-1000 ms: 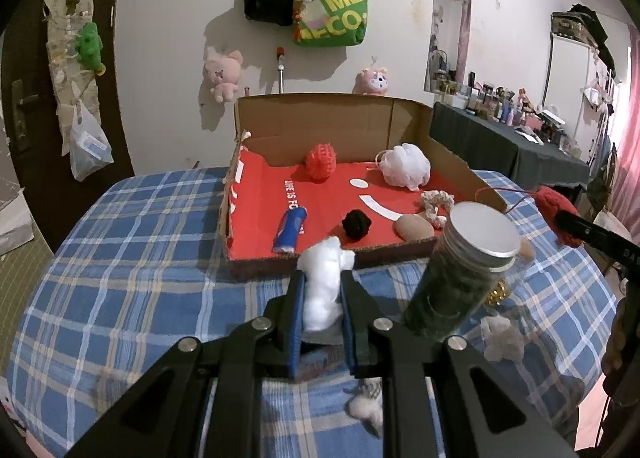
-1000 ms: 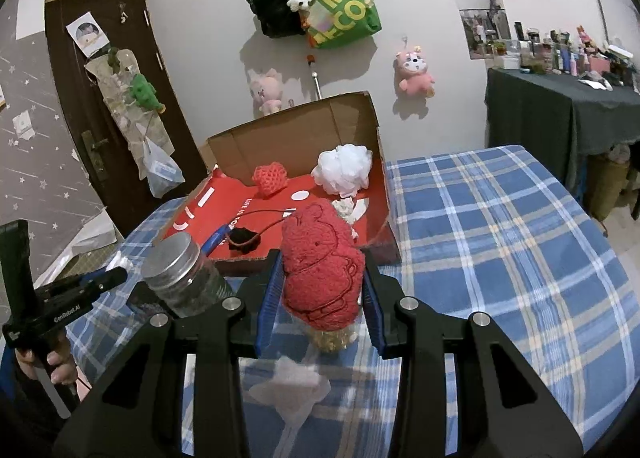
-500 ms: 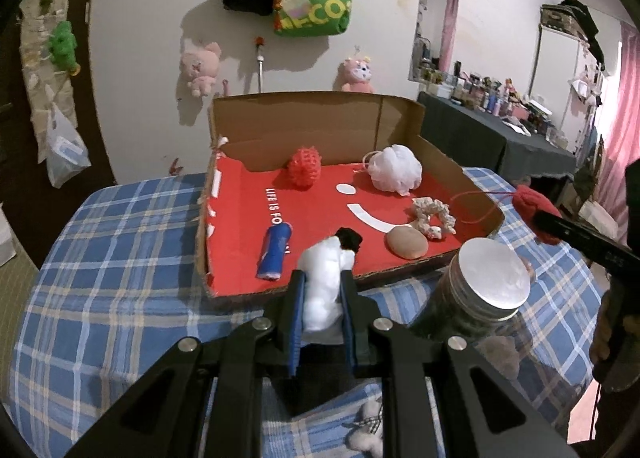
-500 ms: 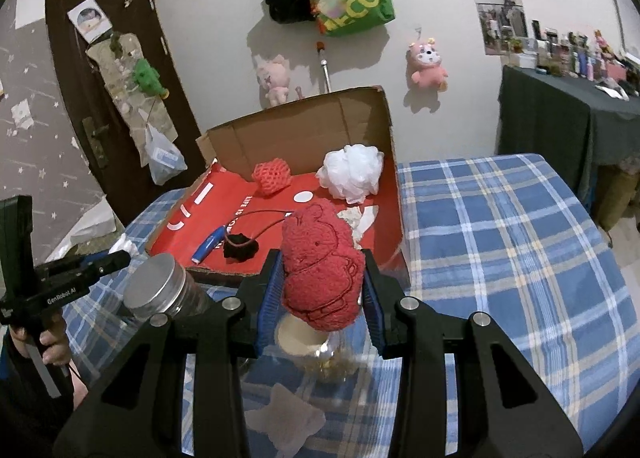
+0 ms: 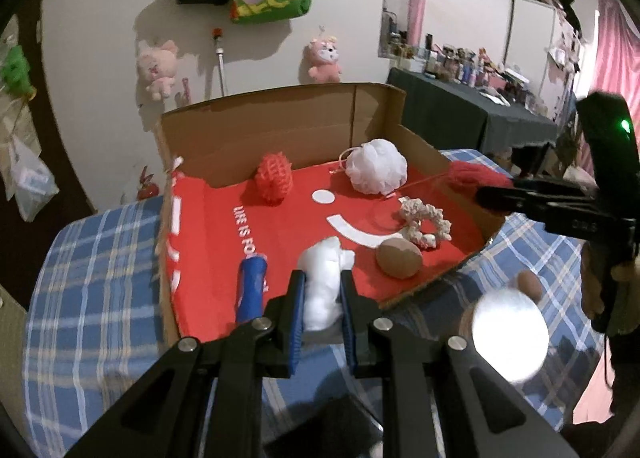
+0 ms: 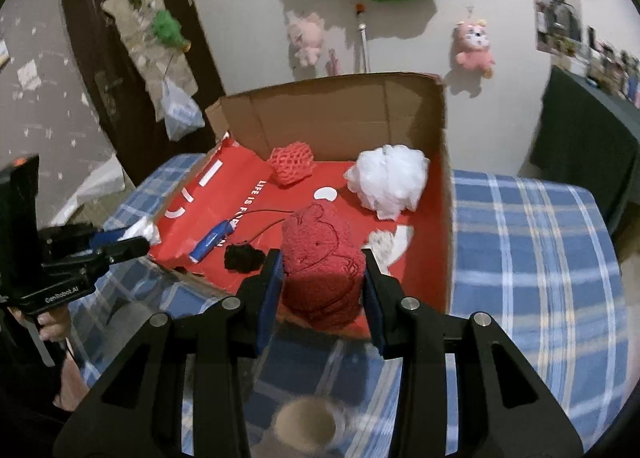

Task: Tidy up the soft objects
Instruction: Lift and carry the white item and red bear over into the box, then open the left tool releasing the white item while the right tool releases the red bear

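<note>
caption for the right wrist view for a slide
Right gripper holding a red plush toy over the near edge of the red-lined cardboard box.

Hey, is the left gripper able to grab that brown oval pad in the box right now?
Probably not yet. The left gripper is shut on a white fluffy piece, so its jaws are full. The way itself looks free: the brown pad lies uncovered near the cardboard box's low front edge.

bedroom (plush toys (image 5: 323, 60), cluttered dresser (image 5: 472, 114))
</note>
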A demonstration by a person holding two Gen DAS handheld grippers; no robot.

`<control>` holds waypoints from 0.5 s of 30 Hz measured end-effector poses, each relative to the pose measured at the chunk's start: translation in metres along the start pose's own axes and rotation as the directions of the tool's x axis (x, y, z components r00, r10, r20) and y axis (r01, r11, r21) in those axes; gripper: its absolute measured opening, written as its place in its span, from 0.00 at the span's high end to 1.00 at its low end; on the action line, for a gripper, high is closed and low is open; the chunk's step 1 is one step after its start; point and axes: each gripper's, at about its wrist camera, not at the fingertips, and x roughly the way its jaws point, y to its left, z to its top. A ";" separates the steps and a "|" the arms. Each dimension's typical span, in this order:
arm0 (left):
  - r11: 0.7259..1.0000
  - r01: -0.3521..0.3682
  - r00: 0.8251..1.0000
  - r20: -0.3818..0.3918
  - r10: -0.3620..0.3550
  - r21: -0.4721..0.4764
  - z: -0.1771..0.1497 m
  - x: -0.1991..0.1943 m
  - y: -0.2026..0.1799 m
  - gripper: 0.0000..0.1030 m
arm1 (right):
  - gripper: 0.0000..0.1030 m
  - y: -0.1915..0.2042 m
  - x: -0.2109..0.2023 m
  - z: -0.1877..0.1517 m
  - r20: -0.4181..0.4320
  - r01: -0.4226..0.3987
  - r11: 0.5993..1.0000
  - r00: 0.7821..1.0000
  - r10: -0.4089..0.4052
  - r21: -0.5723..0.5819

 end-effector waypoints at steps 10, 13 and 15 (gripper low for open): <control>1.000 0.003 0.984 -0.178 -0.007 -0.023 0.048 0.084 0.026 0.83 | 0.65 0.002 0.090 0.051 -0.223 -0.020 0.997 0.975 0.001 -0.081; 0.999 -0.003 0.972 -0.234 -0.005 -0.033 0.055 0.111 0.035 0.82 | 0.65 -0.001 0.115 0.060 -0.283 -0.016 0.997 0.959 -0.006 -0.074; 0.999 -0.013 0.960 -0.281 -0.001 -0.050 0.057 0.132 0.043 0.82 | 0.65 -0.004 0.132 0.063 -0.329 -0.006 0.998 0.944 -0.015 -0.064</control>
